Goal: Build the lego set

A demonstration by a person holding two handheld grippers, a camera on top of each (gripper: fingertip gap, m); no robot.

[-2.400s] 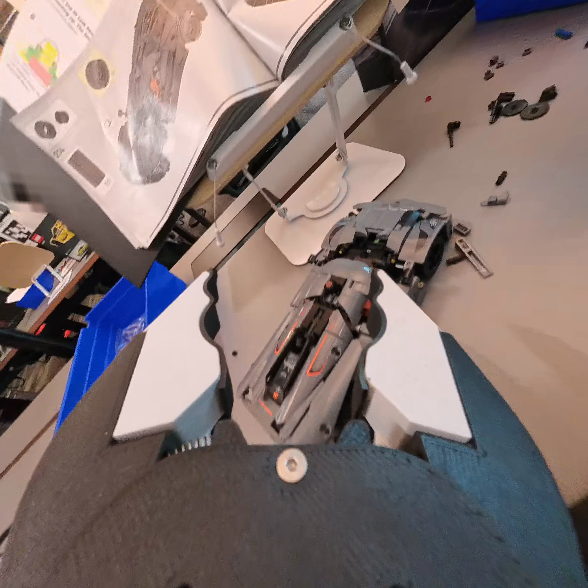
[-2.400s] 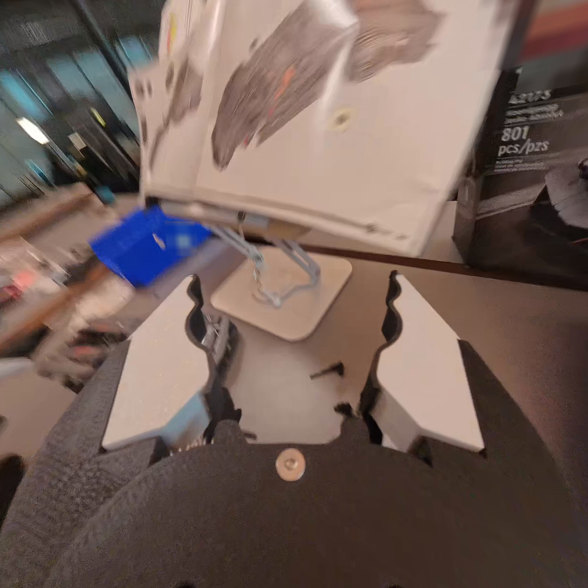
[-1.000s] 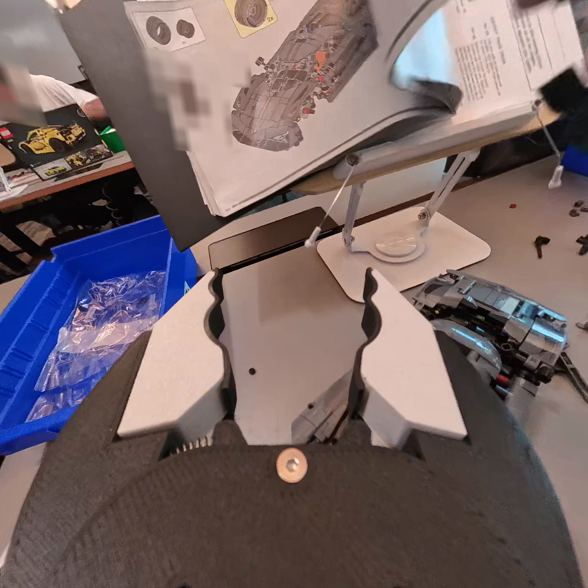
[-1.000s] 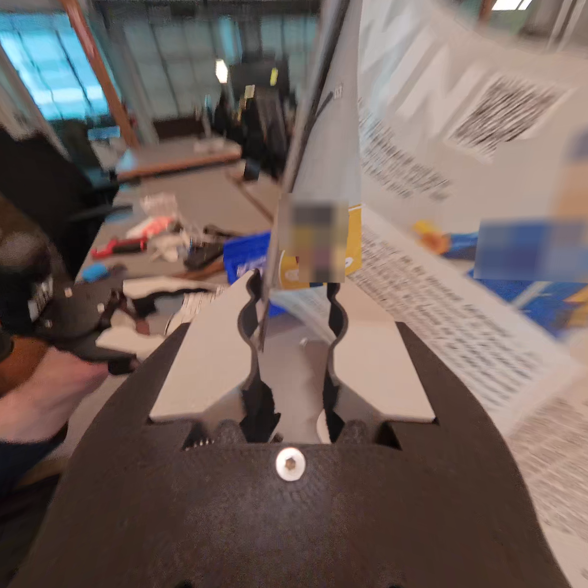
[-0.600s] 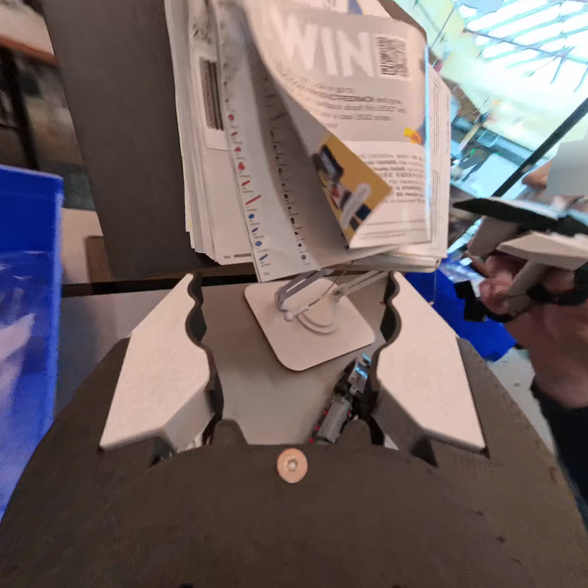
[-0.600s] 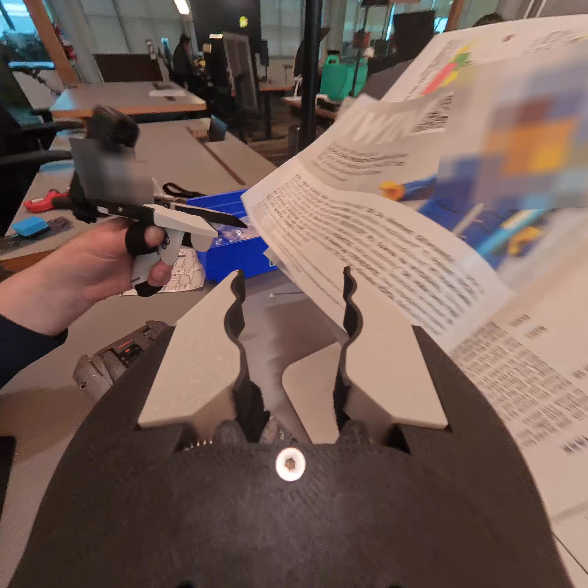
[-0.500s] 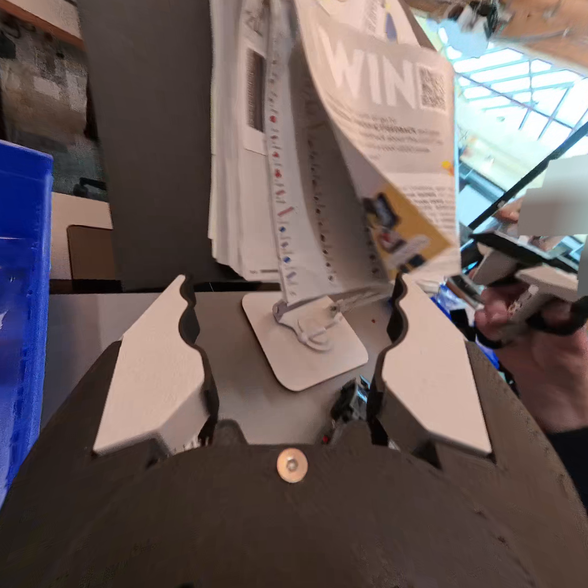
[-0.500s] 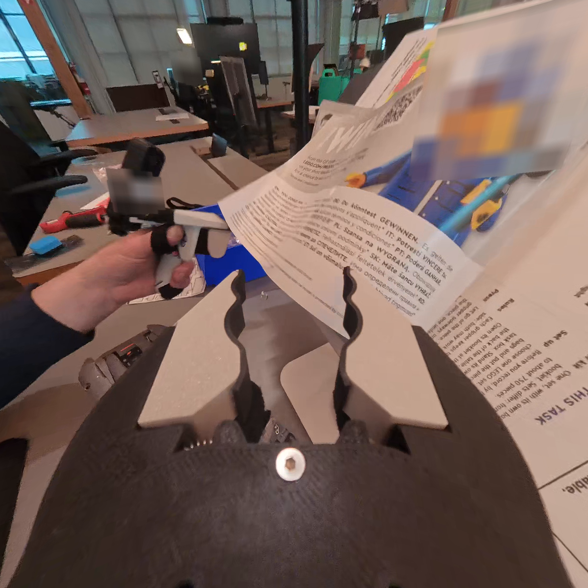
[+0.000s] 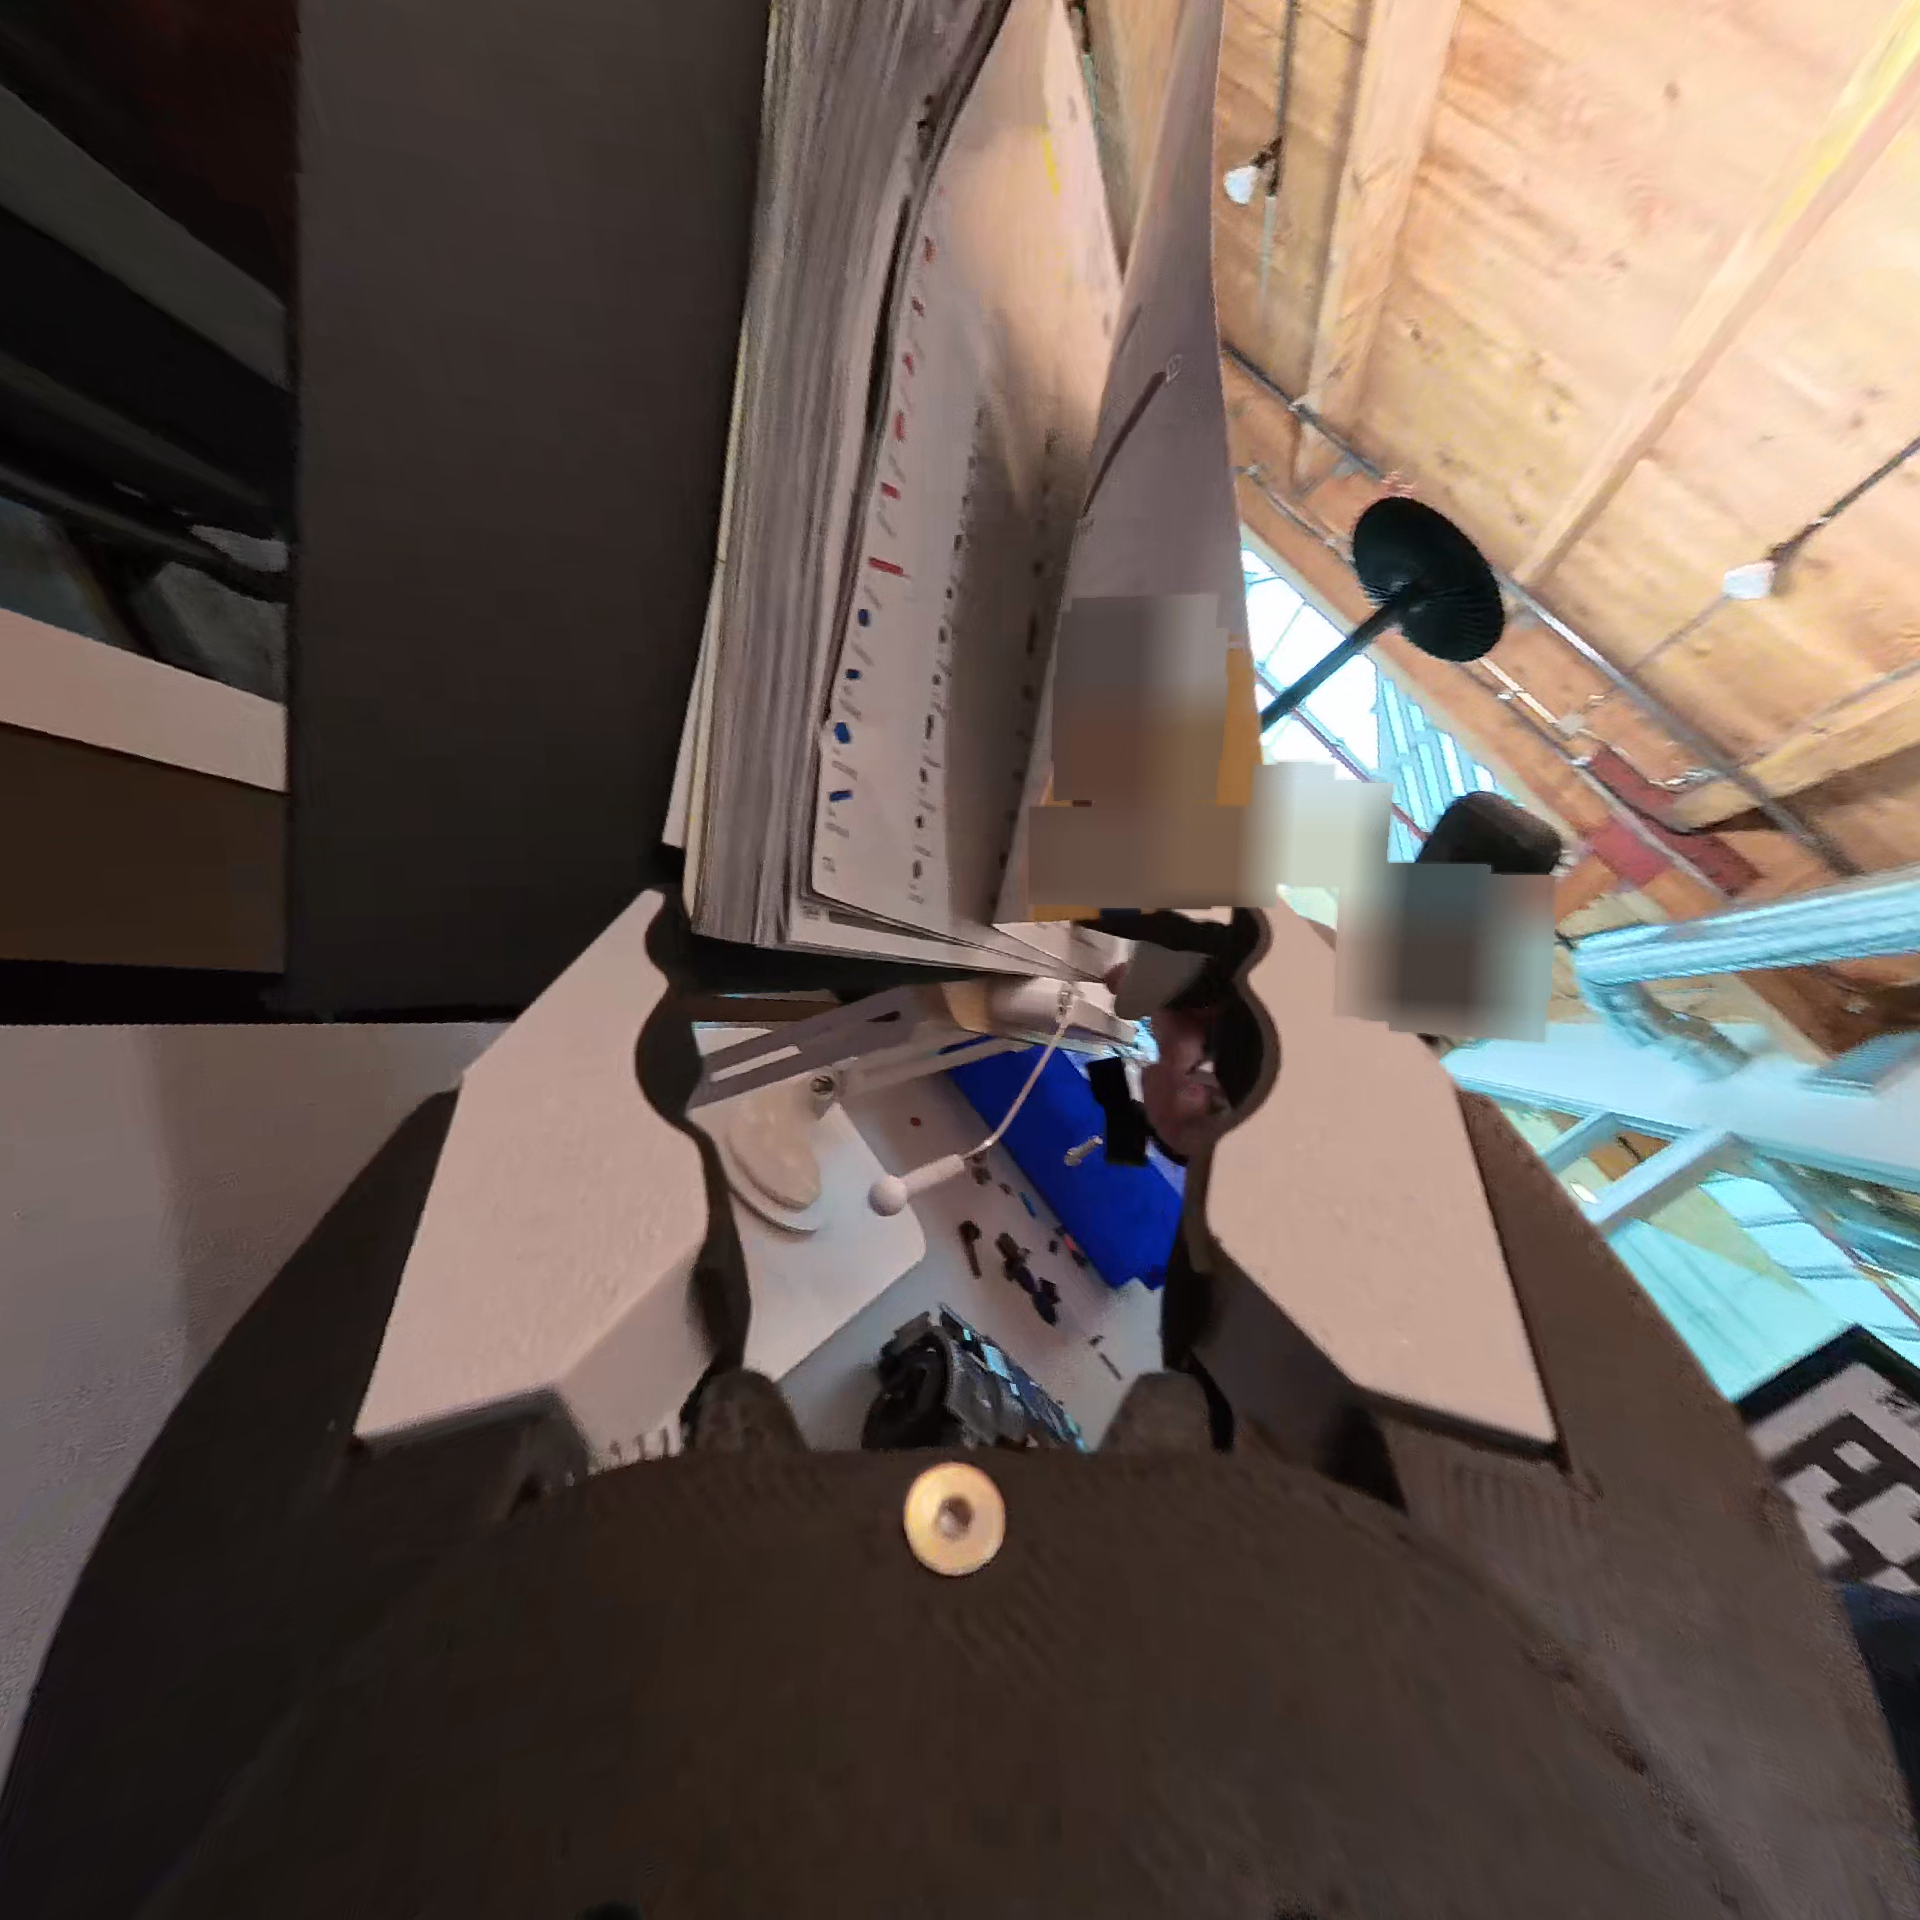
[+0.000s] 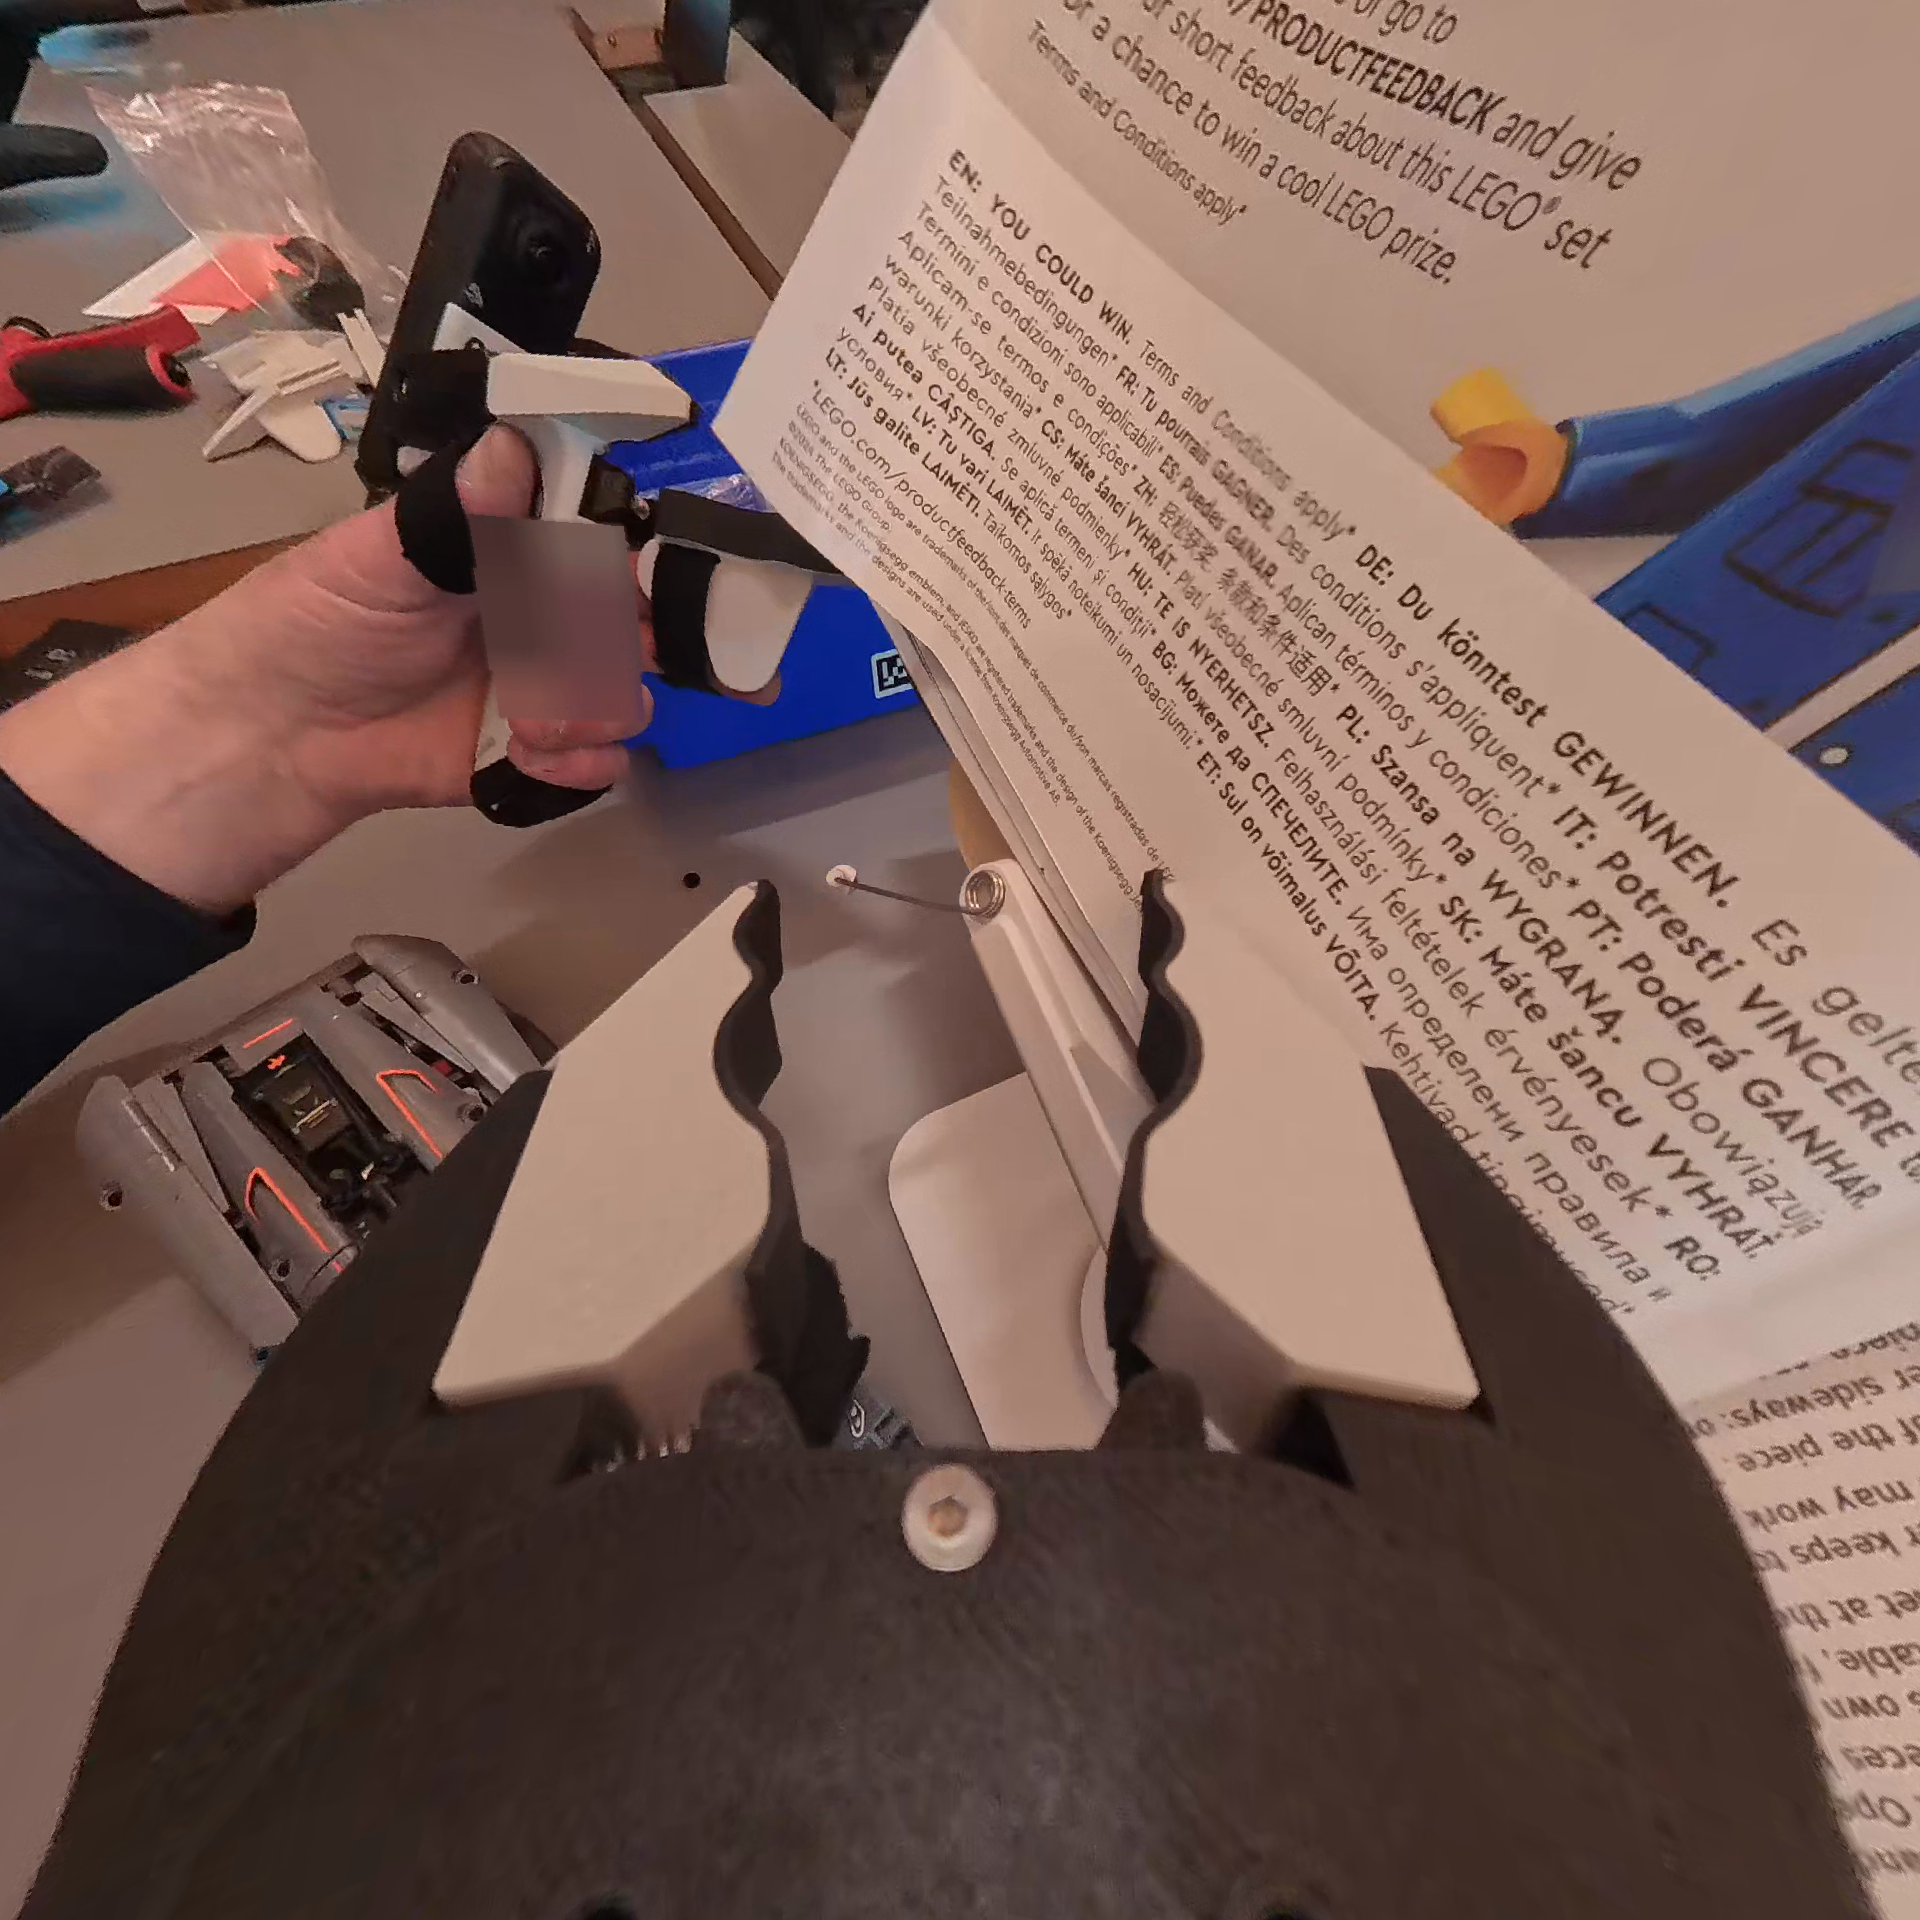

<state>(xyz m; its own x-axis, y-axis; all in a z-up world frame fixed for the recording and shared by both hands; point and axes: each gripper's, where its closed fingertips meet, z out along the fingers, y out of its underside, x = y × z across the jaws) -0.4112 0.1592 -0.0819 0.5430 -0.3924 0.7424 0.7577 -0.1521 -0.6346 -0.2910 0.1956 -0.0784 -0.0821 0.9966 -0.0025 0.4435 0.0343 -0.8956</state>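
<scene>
Between my right gripper's (image 10: 951,1049) spread jaws I see only bare table and the white foot of the book stand (image 10: 997,1195); it grips nothing, though its right finger sits just beside the drooping back page of the instruction booklet (image 10: 1299,582). My left gripper (image 9: 956,1081) is likewise wide open and empty, pointed up at the booklet's page edges (image 9: 883,623) from below. The half-built grey car (image 10: 301,1132) lies on the table to the left of the right gripper, under the person's left hand (image 10: 312,665). Farther off, loose dark pieces (image 9: 1018,1257) lie near a blue bin (image 9: 1081,1184).

My worry is the booklet: the loose pages look floppy, and a careless nudge from either gripper could crease them, lose the page, or tip the stand. I also judge that swinging low could knock the car.
</scene>
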